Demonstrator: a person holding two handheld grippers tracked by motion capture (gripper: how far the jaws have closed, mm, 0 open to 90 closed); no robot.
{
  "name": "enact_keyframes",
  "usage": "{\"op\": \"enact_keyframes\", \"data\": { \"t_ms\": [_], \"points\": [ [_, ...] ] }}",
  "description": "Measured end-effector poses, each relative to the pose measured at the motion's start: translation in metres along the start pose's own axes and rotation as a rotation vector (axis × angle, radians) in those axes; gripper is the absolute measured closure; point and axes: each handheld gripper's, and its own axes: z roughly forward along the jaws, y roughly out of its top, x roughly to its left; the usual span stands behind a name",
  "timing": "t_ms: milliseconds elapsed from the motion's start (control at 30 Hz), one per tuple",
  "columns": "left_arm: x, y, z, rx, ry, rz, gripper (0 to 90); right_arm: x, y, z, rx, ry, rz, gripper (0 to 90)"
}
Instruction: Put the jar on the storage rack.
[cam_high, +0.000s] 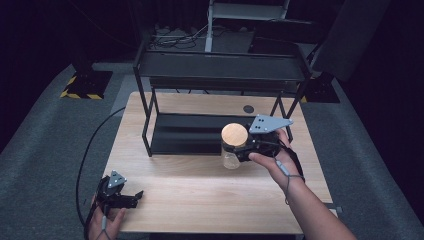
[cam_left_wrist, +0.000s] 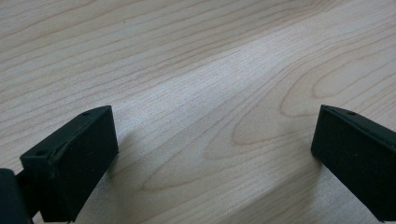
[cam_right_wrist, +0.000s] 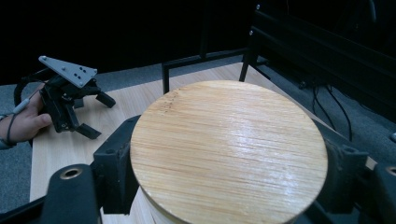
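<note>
A clear glass jar (cam_high: 231, 155) with a round bamboo lid (cam_high: 234, 134) is held just above the wooden table (cam_high: 200, 200), in front of the black shelf rack (cam_high: 200, 132). My right gripper (cam_high: 242, 148) is shut on the jar below the lid; in the right gripper view the lid (cam_right_wrist: 229, 151) sits between the two black jaws. My left gripper (cam_high: 131, 198) rests at the table's front left corner, open, with bare wood between its jaws (cam_left_wrist: 210, 154). The left gripper (cam_right_wrist: 88, 116) also appears far off in the right gripper view.
The black two-tier rack stands across the back half of the table, its lower shelf (cam_high: 187, 135) bare. A small dark round grommet (cam_high: 248, 108) sits in the tabletop behind it. Cables (cam_high: 85, 165) trail off the left side over grey carpet.
</note>
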Motion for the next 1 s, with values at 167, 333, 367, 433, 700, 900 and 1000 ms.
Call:
{"op": "enact_keyframes", "data": {
  "t_ms": [167,333,367,433,700,900,1000],
  "points": [
    [0.000,0.000,0.000,0.000,0.000,0.000,0.5,-0.006,0.002,0.004,0.003,-0.003,0.001,23.9],
    [0.000,0.000,0.000,0.000,0.000,0.000,0.5,-0.011,0.006,0.007,0.007,-0.013,-0.010,23.9],
    [0.000,0.000,0.000,0.000,0.000,0.000,0.5,-0.011,0.006,0.008,0.007,-0.012,-0.011,23.9],
    [0.000,0.000,0.000,0.000,0.000,0.000,0.5,-0.013,0.007,0.010,0.009,-0.012,-0.012,23.9],
    [0.000,0.000,0.000,0.001,0.001,0.001,0.5,-0.021,0.009,0.015,0.013,-0.017,-0.006,23.9],
    [0.000,0.000,0.000,0.000,0.001,-0.002,0.5,-0.028,0.009,0.019,0.012,-0.026,0.004,23.9],
    [0.000,0.000,0.000,0.000,0.001,-0.002,0.5,-0.033,0.009,0.022,0.012,-0.030,0.006,23.9]
  ]
}}
